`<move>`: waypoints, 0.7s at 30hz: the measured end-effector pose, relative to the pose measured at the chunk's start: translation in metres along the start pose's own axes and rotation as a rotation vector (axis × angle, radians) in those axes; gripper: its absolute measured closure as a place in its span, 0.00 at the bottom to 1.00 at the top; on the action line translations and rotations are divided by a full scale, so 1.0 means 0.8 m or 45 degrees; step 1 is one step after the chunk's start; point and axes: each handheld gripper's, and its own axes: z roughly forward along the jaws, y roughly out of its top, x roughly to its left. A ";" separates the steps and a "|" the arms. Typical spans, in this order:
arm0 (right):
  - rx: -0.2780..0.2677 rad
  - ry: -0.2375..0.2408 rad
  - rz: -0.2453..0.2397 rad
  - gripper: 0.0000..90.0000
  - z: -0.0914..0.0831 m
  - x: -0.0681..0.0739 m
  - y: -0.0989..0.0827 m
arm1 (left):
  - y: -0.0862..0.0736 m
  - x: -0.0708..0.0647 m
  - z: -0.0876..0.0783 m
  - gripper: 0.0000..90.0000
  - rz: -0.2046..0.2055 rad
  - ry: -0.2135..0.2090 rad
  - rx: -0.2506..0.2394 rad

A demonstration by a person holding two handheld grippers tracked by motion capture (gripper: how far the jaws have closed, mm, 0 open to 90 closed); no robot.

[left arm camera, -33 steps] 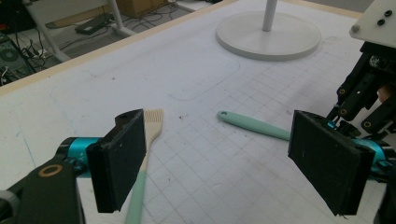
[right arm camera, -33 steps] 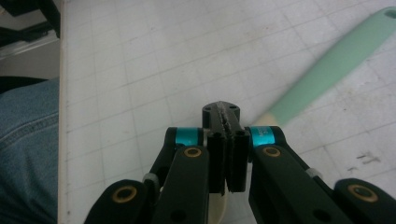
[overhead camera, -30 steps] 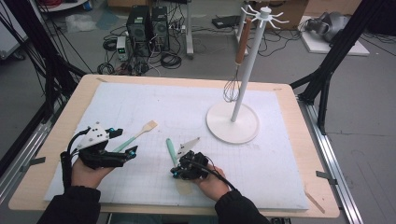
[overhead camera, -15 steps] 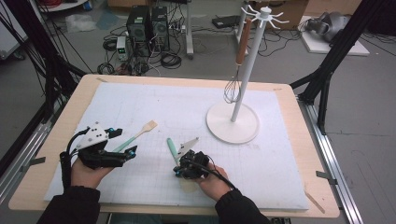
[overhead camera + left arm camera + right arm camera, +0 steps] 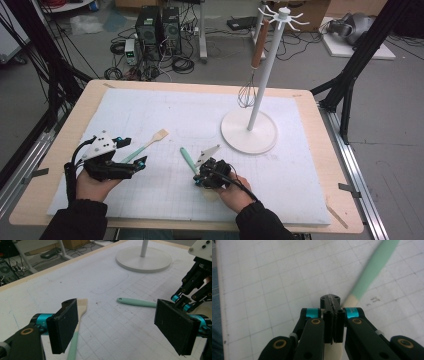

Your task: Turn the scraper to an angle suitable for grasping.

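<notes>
- The right gripper (image 5: 206, 176) is low in the middle of the high view; its jaws are pressed together and the cream blade of the green spatula (image 5: 187, 159) goes under them, so it seems to pinch this blade, but the contact itself is hidden
- In the right gripper view the spatula (image 5: 372, 268) runs from the closed jaws toward the upper right corner, blurred
- The left gripper (image 5: 134, 152) is at the lower left of the high view, jaws spread wide with nothing between the pads
- A brush (image 5: 147, 145) with a green handle and a pale head lies just beside the left gripper; in the left gripper view it (image 5: 78, 322) passes behind the left pad
- A white stand (image 5: 250, 131) with a round base is right of centre, well apart from both hands; a whisk (image 5: 248, 92) hangs from its hooks
- Nothing lies between the two grippers on the mat
- The surface is a white mat (image 5: 300, 170) with a grid, on a wooden table (image 5: 65, 145)
- Behind the table, at the top of the frame, are computer boxes (image 5: 157, 27) and many cables on a grey floor
</notes>
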 end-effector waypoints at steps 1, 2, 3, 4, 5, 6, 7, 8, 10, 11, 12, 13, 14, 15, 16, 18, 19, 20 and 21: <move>-0.003 -0.001 0.006 1.00 -0.001 -0.001 -0.001 | 0.000 0.000 0.000 0.22 0.001 0.000 0.000; 0.000 -0.007 0.006 1.00 -0.002 -0.002 -0.001 | 0.000 0.000 0.000 0.22 0.001 0.000 0.000; 0.000 -0.017 0.009 1.00 -0.004 -0.003 -0.002 | 0.000 0.000 0.000 0.22 -0.001 0.000 -0.003; -0.004 -0.017 0.017 1.00 -0.006 -0.004 -0.003 | 0.000 0.000 0.000 0.22 0.003 0.000 -0.001; -0.007 -0.025 0.022 1.00 -0.007 -0.005 -0.004 | 0.000 0.000 0.000 0.22 0.000 0.000 -0.003; -0.007 -0.032 0.024 1.00 -0.009 -0.006 -0.004 | 0.000 0.000 0.000 0.22 -0.001 0.000 -0.003; -0.010 -0.032 0.028 1.00 -0.010 -0.008 -0.005 | 0.000 0.000 0.000 0.22 0.000 0.000 -0.002; -0.011 -0.031 0.042 1.00 -0.011 -0.009 -0.006 | 0.000 -0.001 0.001 0.22 -0.002 -0.001 0.000; -0.014 -0.026 0.054 1.00 -0.011 -0.010 -0.007 | 0.000 -0.001 0.001 0.22 0.000 -0.002 0.002; -0.015 -0.026 0.055 1.00 -0.011 -0.010 -0.007 | 0.000 -0.001 0.001 0.22 0.000 -0.002 0.002; -0.015 -0.024 0.059 1.00 -0.011 -0.010 -0.007 | 0.000 -0.001 0.001 0.22 0.002 -0.002 0.004; -0.016 -0.018 0.060 0.99 -0.011 -0.011 -0.007 | 0.000 -0.001 0.001 0.22 0.002 -0.002 0.004; -0.020 -0.014 0.067 0.99 -0.011 -0.012 -0.007 | 0.000 -0.001 0.001 0.22 0.002 -0.002 0.004; -0.018 -0.009 0.072 0.99 -0.011 -0.012 -0.007 | 0.000 -0.001 0.001 0.22 0.003 -0.002 0.004; -0.025 -0.008 0.074 0.99 -0.011 -0.012 -0.007 | 0.000 -0.001 0.001 0.22 0.002 -0.003 0.004; -0.049 0.005 0.091 0.99 -0.011 -0.014 -0.007 | 0.000 -0.001 0.001 0.22 0.002 -0.002 0.004; -0.058 0.004 0.100 0.99 -0.012 -0.016 -0.006 | 0.000 0.000 0.001 0.22 0.000 -0.002 0.000; -0.064 0.006 0.113 0.99 -0.012 -0.018 -0.005 | 0.000 -0.001 0.001 0.22 -0.002 -0.001 -0.001; -0.066 0.003 0.124 0.99 -0.011 -0.020 -0.003 | 0.000 0.000 0.000 0.22 0.001 0.000 -0.001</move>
